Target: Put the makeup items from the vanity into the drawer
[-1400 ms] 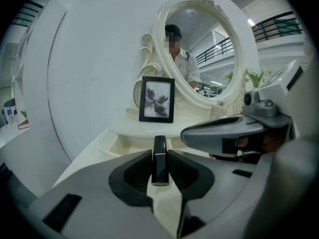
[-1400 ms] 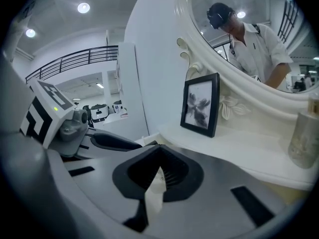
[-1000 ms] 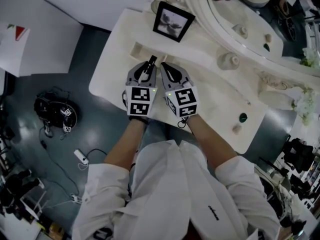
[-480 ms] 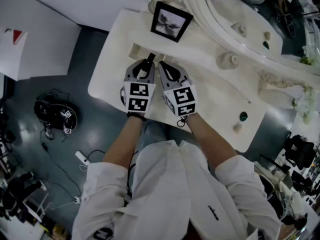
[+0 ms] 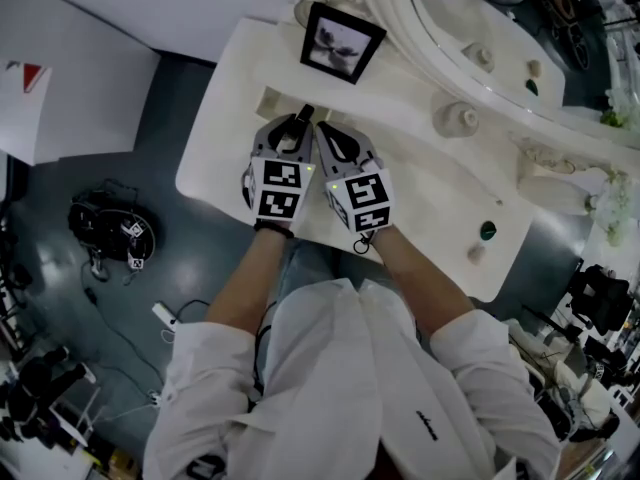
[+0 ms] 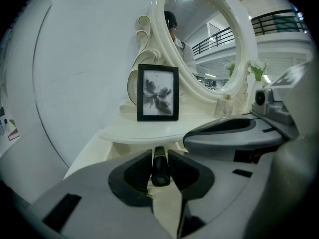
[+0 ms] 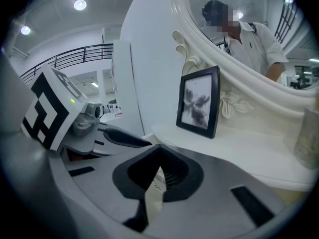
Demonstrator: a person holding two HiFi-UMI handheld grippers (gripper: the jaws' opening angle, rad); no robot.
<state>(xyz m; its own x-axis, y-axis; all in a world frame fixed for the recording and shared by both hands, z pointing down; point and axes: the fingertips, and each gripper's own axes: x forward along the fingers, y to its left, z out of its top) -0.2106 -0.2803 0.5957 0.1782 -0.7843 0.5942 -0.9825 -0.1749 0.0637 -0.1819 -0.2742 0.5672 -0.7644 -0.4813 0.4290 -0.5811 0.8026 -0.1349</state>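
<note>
Your left gripper (image 6: 160,156) is squeezing a small dark makeup tube (image 6: 160,169). Its two jaws press on the sides of the tube, and the tube sticks out in front, past the tips. So the tube is up in your gripper and is not lying down anywhere.

From above, the far end of the tube points toward the open drawer (image 5: 272,98) at the left part of the white vanity (image 5: 400,178). You cannot tell if the tip is over the drawer or just beside it.

Your right gripper (image 7: 159,156) has its jaws closed together at the tips, and nothing is between them. It sits just beside your left gripper, over the front of the vanity.

A black picture frame (image 5: 343,41) stands upright at the back of the vanity, behind the drawer. It is next to the big round mirror (image 5: 500,63).

More things sit farther to the right. A round pale jar (image 5: 460,120) is near the mirror. A small dark green thing (image 5: 487,231) and a small pale thing (image 5: 476,255) sit close together near the right front edge. All three are well apart from both grippers.
</note>
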